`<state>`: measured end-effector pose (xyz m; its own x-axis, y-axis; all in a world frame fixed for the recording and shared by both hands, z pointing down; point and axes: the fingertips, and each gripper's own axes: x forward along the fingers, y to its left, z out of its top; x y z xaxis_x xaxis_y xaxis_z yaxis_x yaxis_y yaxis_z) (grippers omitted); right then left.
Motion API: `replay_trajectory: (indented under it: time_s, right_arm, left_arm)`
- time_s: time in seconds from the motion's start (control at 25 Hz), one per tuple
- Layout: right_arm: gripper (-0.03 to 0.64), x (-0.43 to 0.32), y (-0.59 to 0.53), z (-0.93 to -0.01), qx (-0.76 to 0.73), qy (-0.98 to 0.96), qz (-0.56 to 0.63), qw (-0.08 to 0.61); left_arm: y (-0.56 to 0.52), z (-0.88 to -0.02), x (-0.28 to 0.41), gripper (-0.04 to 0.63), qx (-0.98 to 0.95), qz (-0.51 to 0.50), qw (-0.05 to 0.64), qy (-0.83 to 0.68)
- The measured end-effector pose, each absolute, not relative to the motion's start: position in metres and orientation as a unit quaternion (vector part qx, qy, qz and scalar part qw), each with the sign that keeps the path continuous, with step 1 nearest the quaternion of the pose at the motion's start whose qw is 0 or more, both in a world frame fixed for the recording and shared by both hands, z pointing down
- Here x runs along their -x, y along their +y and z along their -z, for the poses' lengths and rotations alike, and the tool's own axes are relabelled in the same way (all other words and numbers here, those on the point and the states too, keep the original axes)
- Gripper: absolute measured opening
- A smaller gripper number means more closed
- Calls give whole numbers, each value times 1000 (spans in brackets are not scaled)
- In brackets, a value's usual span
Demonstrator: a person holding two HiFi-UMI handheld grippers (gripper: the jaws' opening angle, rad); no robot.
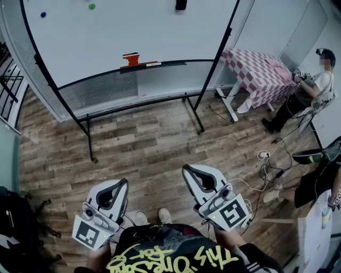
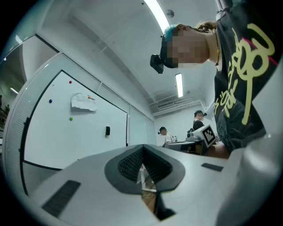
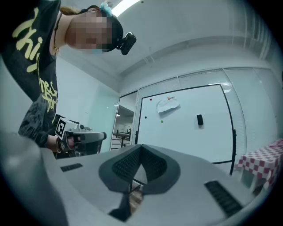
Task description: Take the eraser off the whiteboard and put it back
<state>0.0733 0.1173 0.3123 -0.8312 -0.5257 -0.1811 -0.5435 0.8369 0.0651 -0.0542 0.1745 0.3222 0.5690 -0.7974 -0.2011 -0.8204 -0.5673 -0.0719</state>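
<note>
Hanging edge-cropped: eraser [image 1: 181, 5] on whiteboard [image 1: 133, 32].

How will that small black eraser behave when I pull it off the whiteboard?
The small black rectangular eraser sticks unsupported high on the large framed whiteboard, so it is probably magnetic: expect resistance, then a sudden release. It looks compact and blocky, so likely light, fairly stiff, and unlikely to roll.

Office or lab-type workroom. Rolling whiteboard [image 1: 133, 37] on a black stand, wood-look plank floor [image 1: 149, 144], frosted partition walls [image 1: 272, 24], strip ceiling lights [image 2: 179, 84]. Table with a pink checked cloth [image 1: 256, 72] by the wall, cables [image 1: 269, 160] loose on the floor, a seated person [image 1: 311, 90] wearing head gear.
</note>
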Motion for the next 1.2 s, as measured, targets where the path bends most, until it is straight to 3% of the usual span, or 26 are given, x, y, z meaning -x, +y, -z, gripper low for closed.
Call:
replay_trajectory:
  time_s: [0.44, 1.2]
  right_arm:
    - [6, -60, 116, -314, 297, 951, -59, 69]
    - [9, -36, 138, -322, 376, 916, -104, 93]
  left_arm:
    - [174, -320, 75, 6, 881, -71, 92, 458]
    - [184, -353, 130, 6, 895, -57, 54, 438]
